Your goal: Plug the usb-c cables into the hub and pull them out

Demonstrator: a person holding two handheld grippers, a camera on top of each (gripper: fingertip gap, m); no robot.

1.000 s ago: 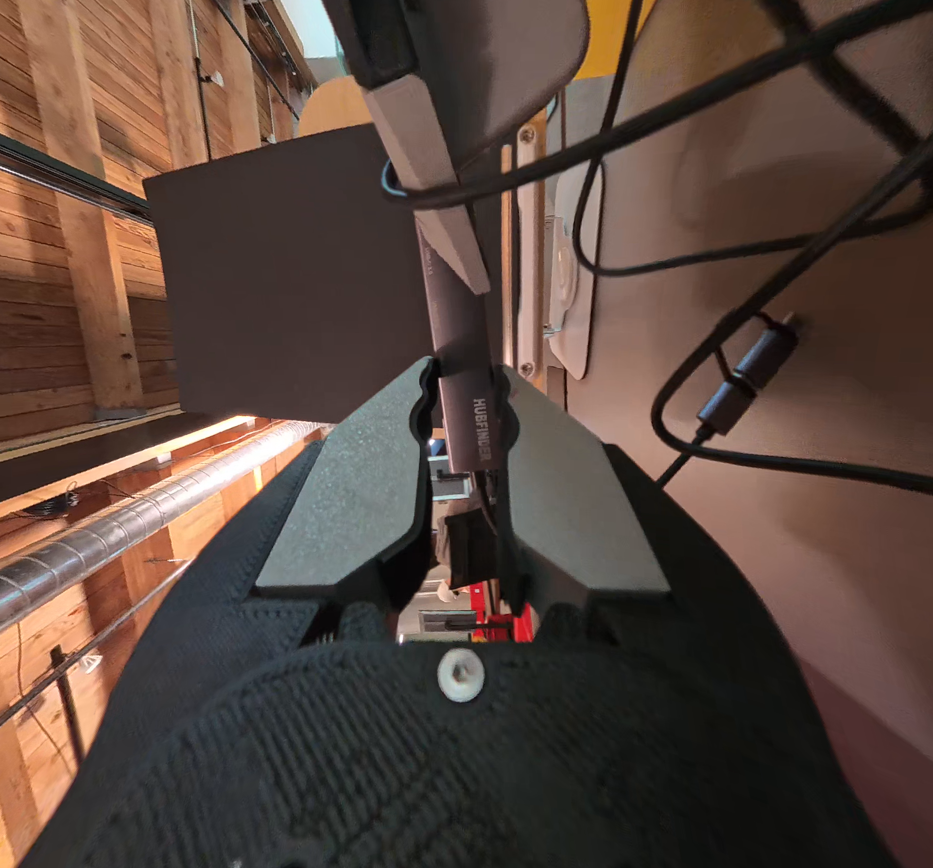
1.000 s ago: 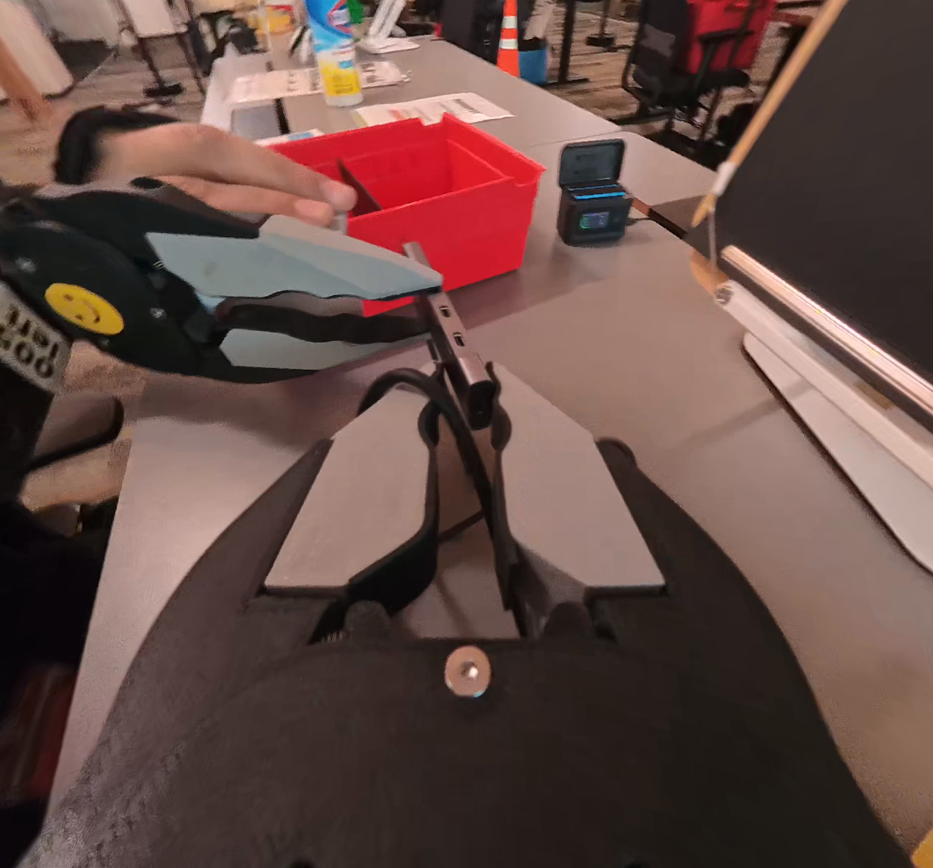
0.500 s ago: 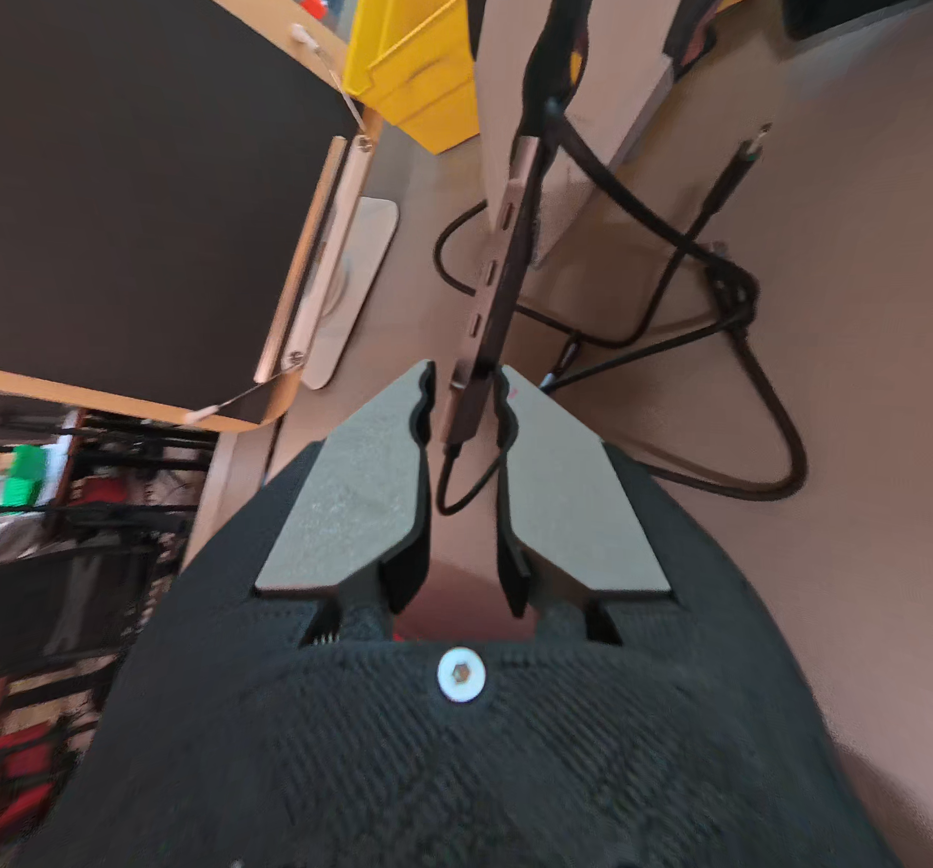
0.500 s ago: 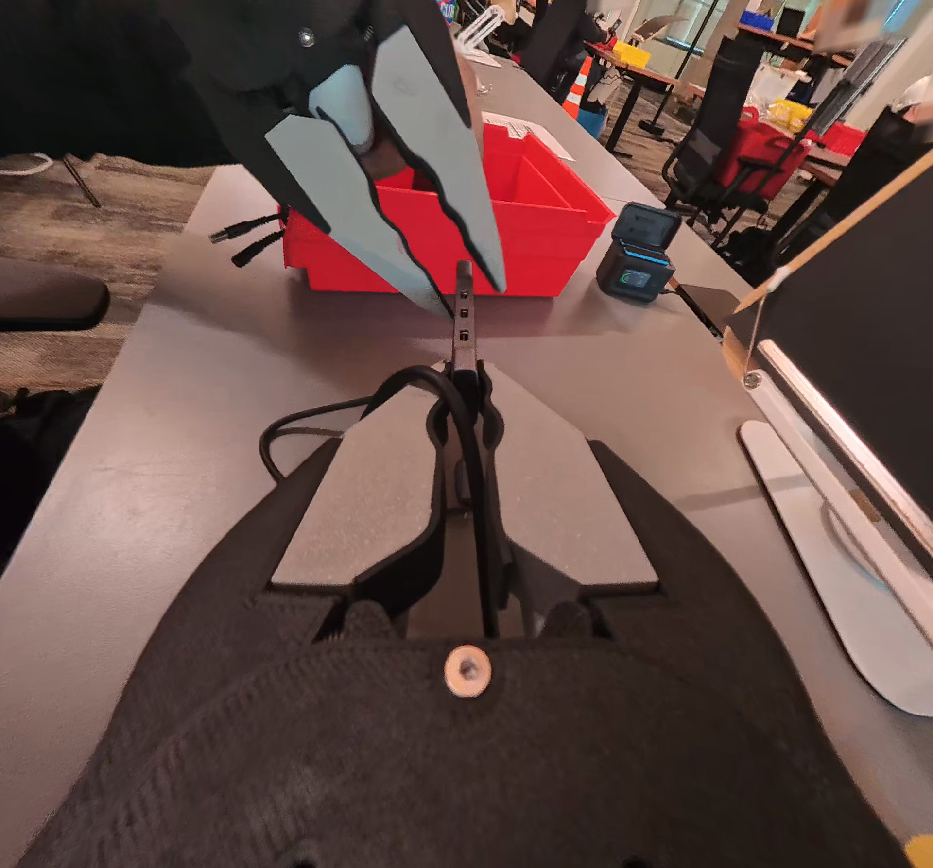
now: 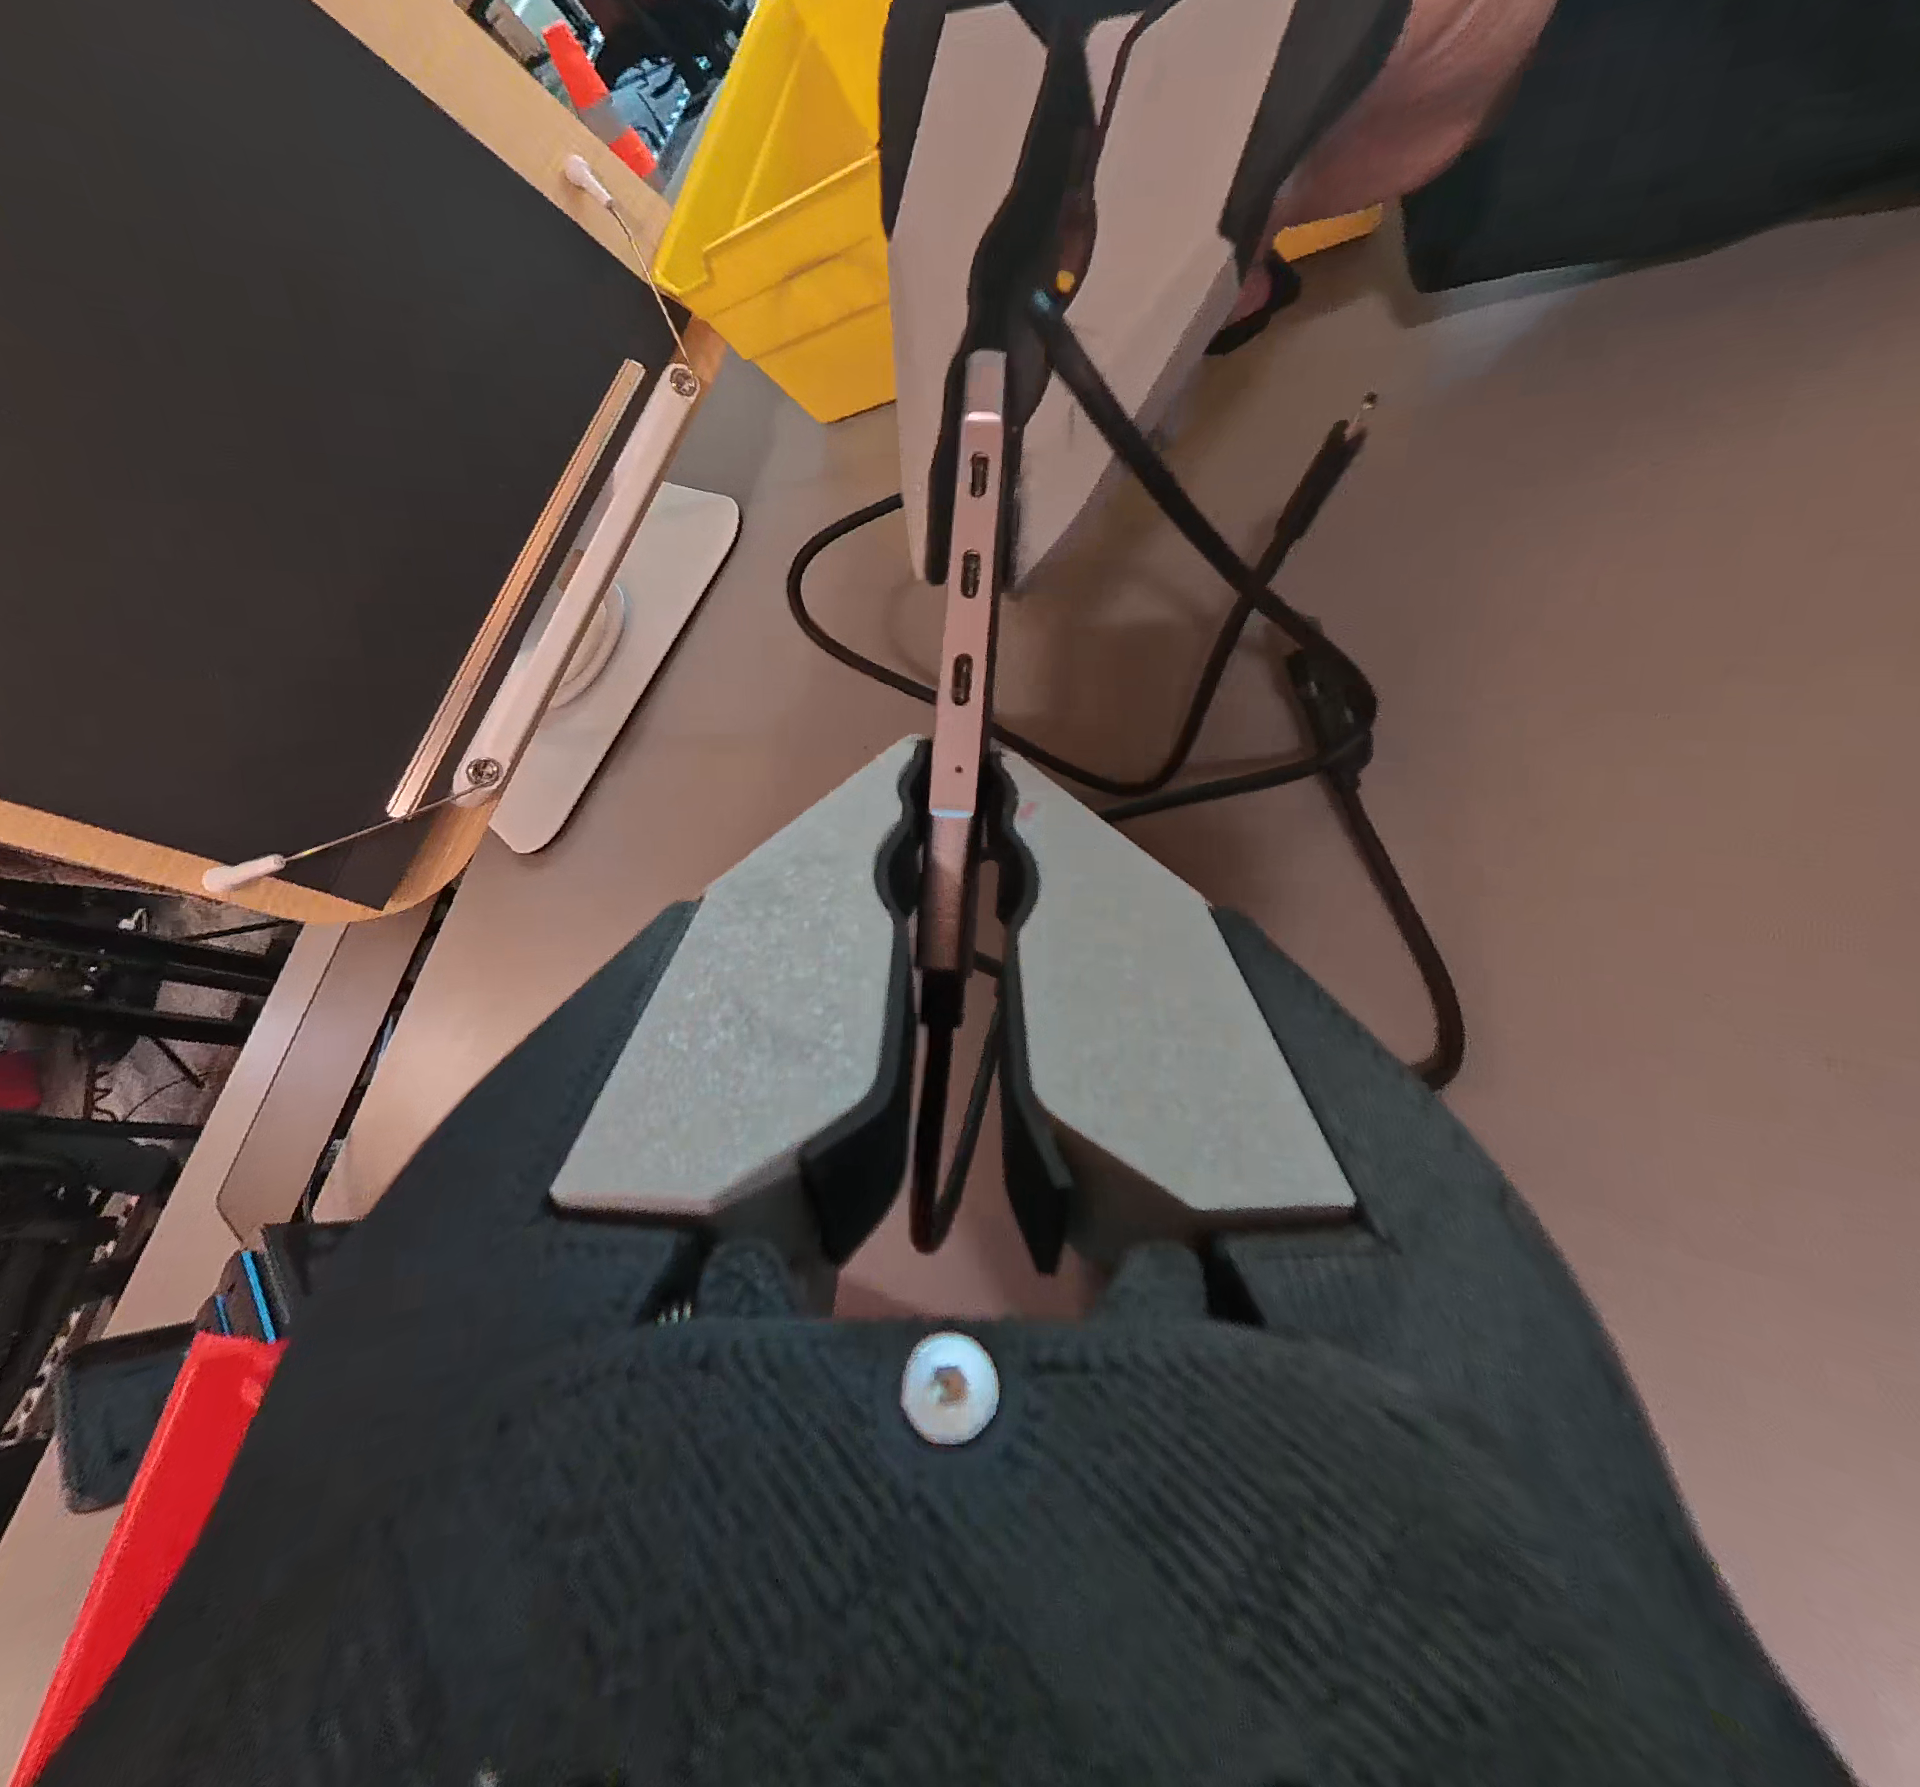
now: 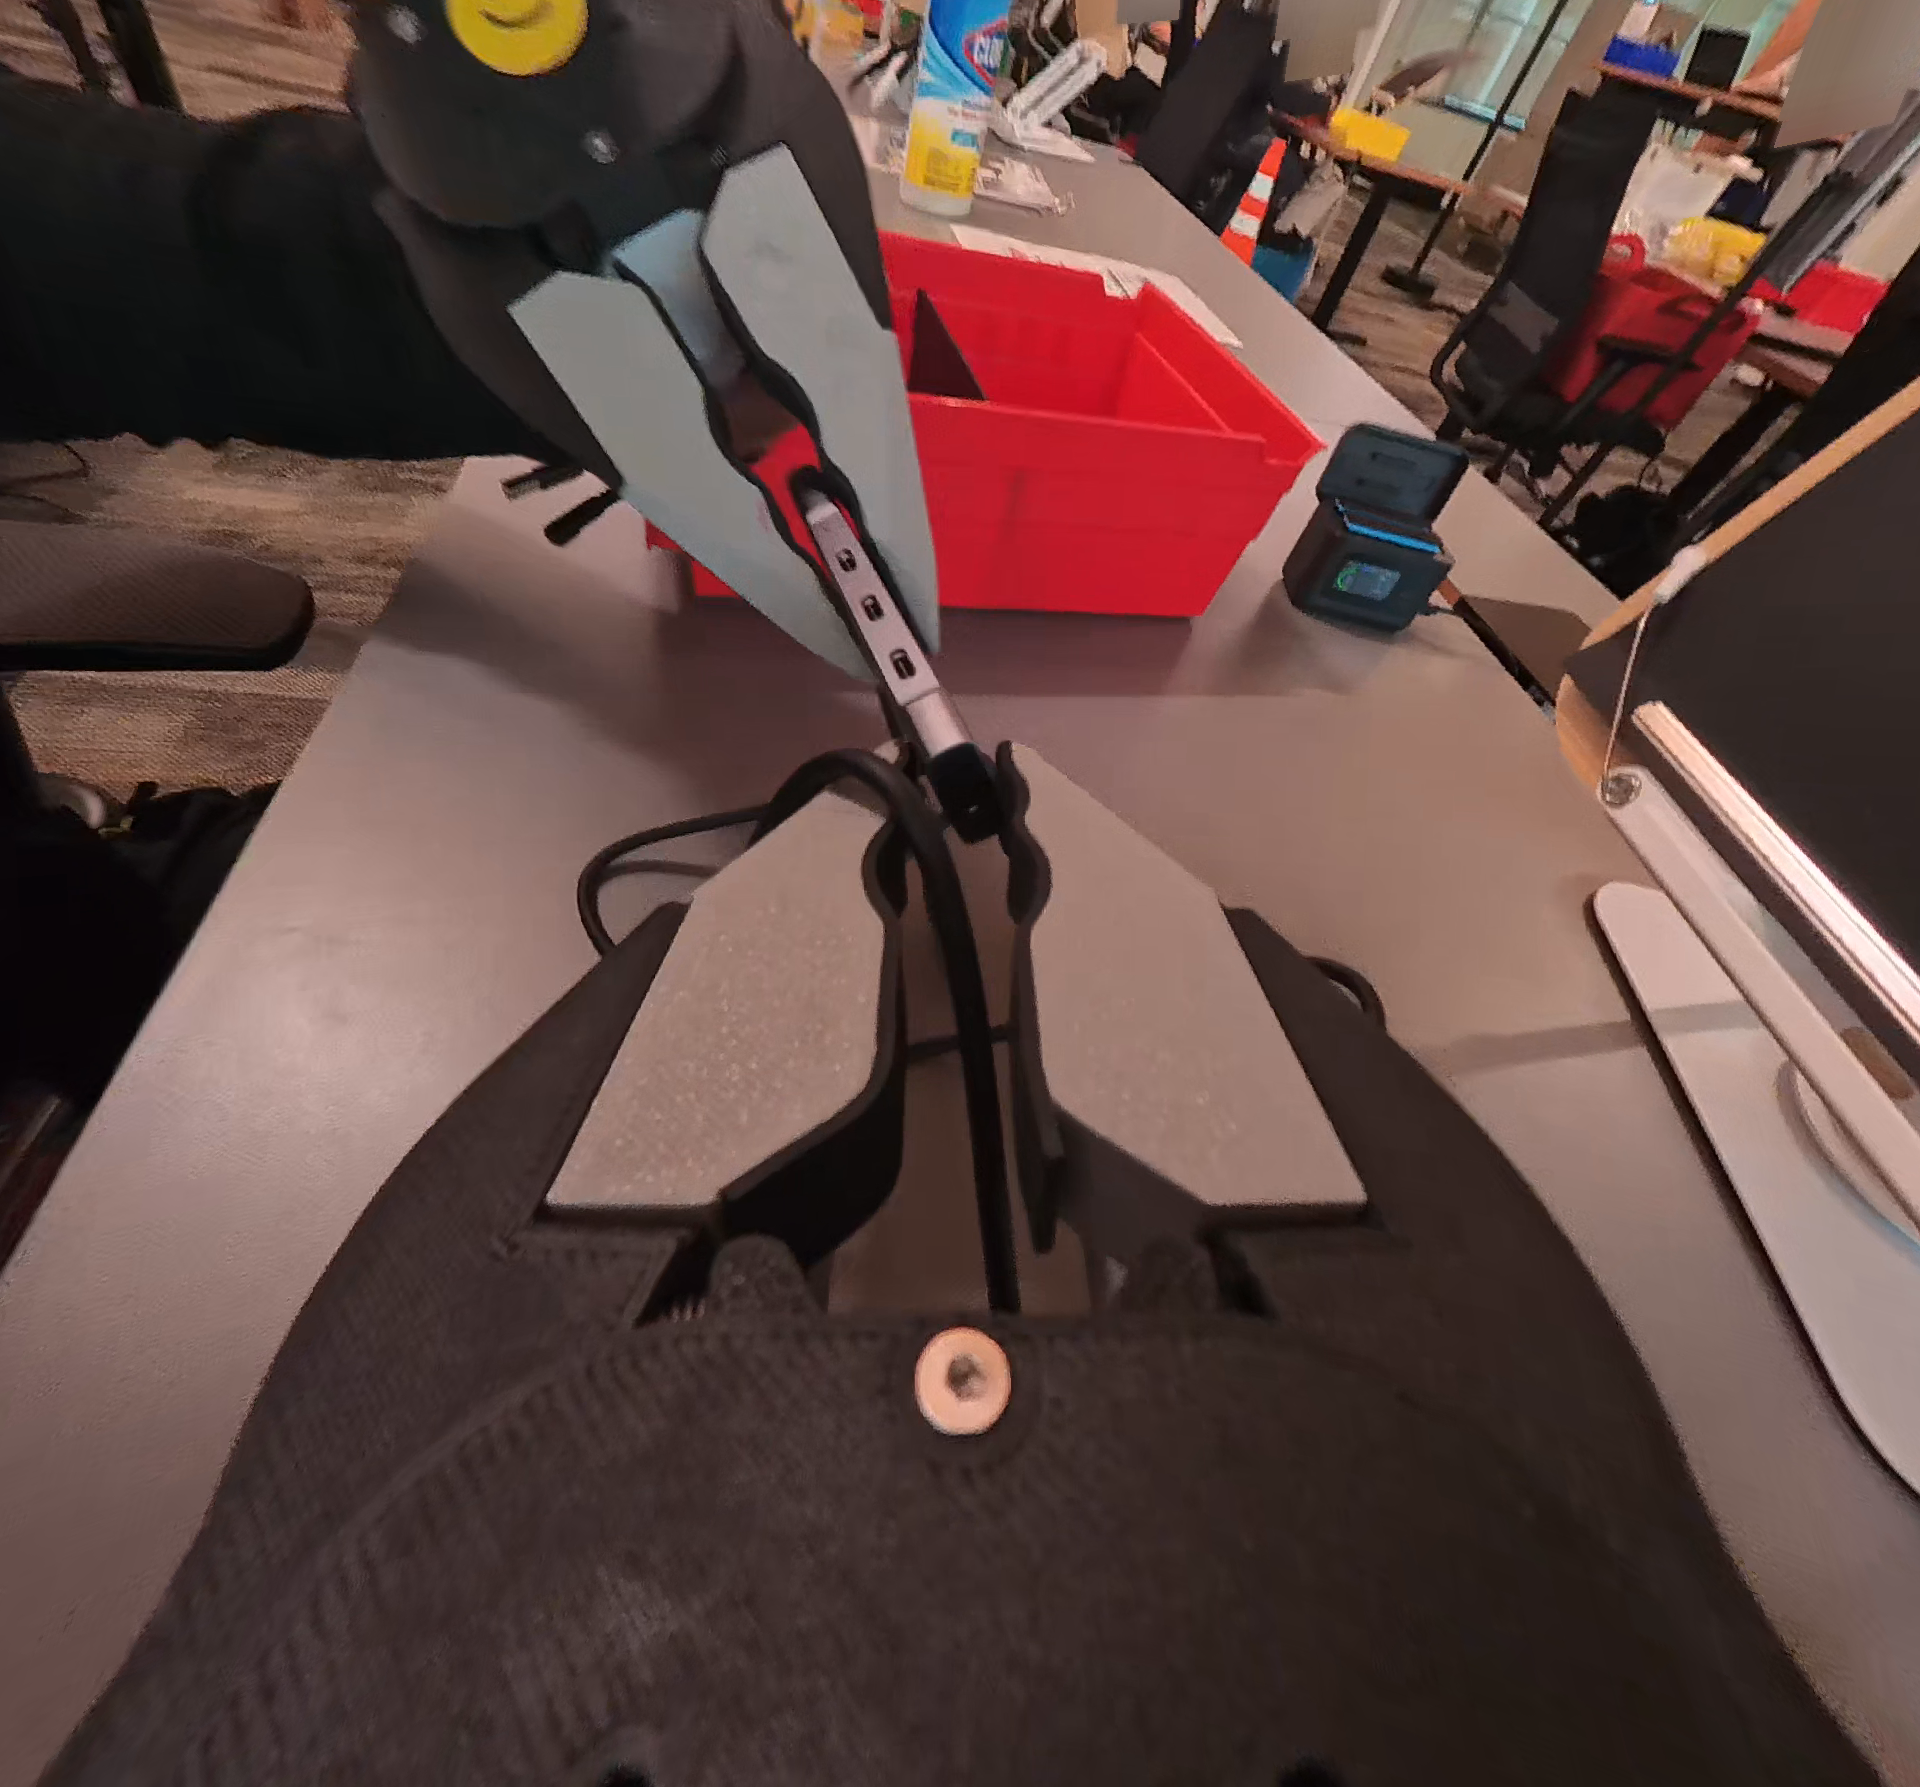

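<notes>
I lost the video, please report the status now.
Left gripper shut on hub. Right gripper shut on its cable end. Ports empty, loose cable on table.

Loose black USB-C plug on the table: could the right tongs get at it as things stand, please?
Probably not yet. The right tongs are closed on one end of the slim metal hub, which the left tongs also grip. The loose black USB-C plug lies uncovered on the table.
</notes>
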